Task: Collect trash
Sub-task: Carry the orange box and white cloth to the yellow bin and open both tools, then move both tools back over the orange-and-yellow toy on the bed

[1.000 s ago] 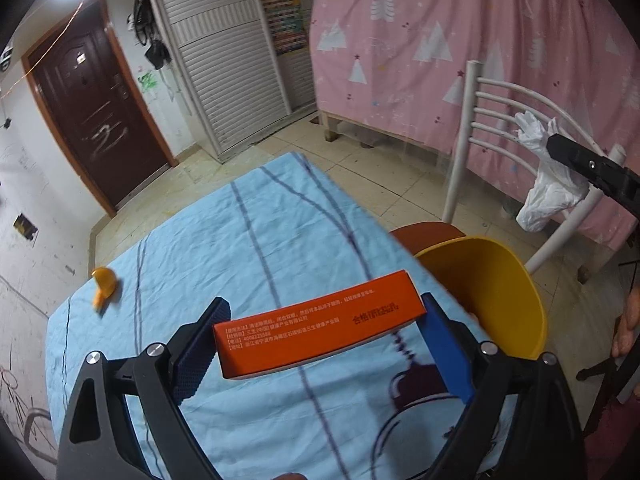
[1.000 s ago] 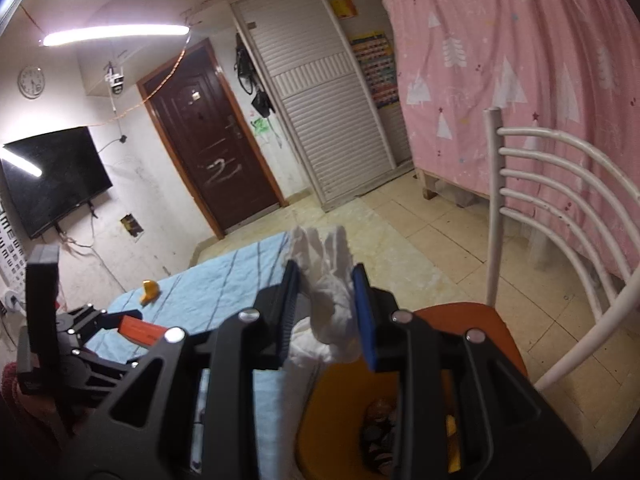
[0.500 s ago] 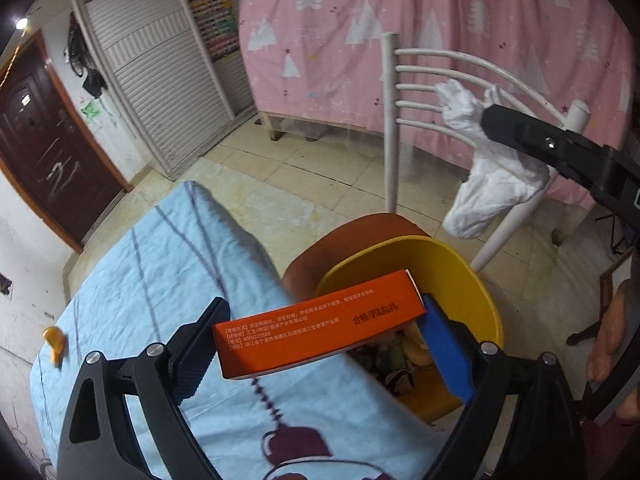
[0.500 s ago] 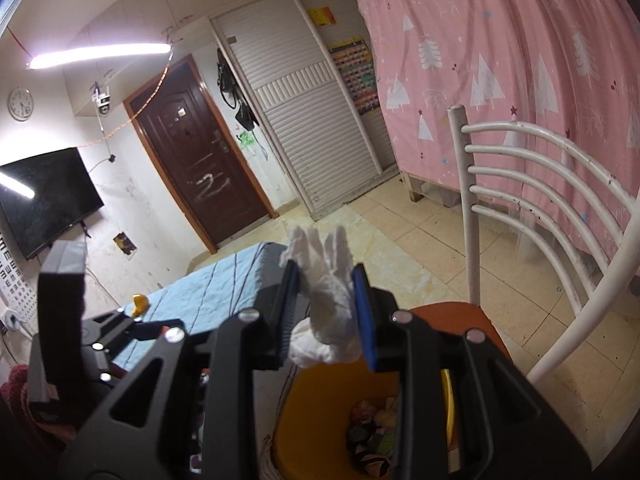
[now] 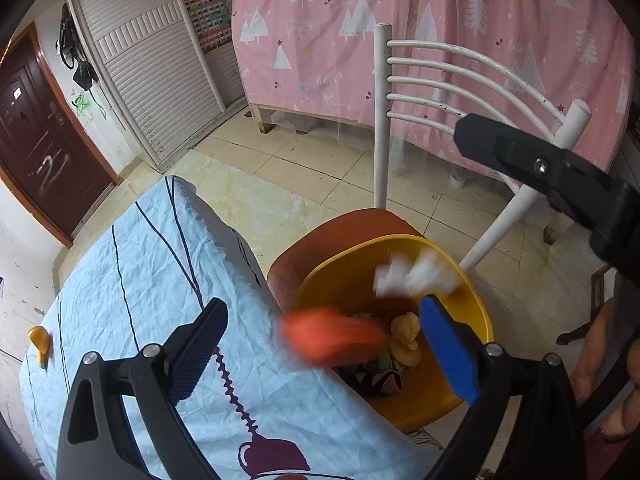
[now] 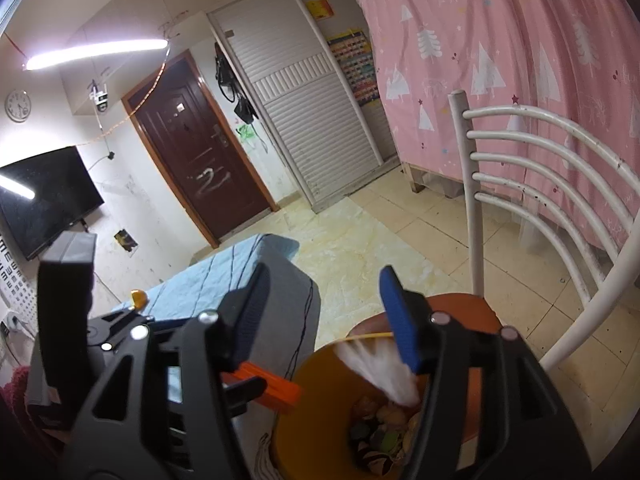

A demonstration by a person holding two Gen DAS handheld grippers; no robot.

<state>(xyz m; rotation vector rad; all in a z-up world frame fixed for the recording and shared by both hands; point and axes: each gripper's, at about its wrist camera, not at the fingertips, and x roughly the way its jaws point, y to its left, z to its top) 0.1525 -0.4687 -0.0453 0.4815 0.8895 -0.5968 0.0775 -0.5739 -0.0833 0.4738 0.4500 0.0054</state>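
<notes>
Both grippers are open above a yellow bin (image 5: 476,312) that stands on a red chair seat (image 5: 320,236). My left gripper (image 5: 328,344) has its jaws wide apart; an orange box (image 5: 332,338), blurred, is falling between them at the bin's rim. It also shows in the right wrist view (image 6: 276,388). My right gripper (image 6: 332,312) is open; a white glove (image 6: 380,372), blurred, drops below it into the bin (image 6: 316,392). The glove also shows in the left wrist view (image 5: 412,276). Several scraps of trash (image 5: 404,340) lie in the bin.
A table with a light blue cloth (image 5: 140,280) is left of the bin; an orange peel (image 5: 40,340) lies at its far left. The white chair back (image 5: 460,80) stands behind the bin, before a pink curtain (image 5: 440,20). Tiled floor lies beyond.
Both grippers have opened. The orange box has left the left jaws and the white glove has left the right jaws; both are falling toward the bin.
</notes>
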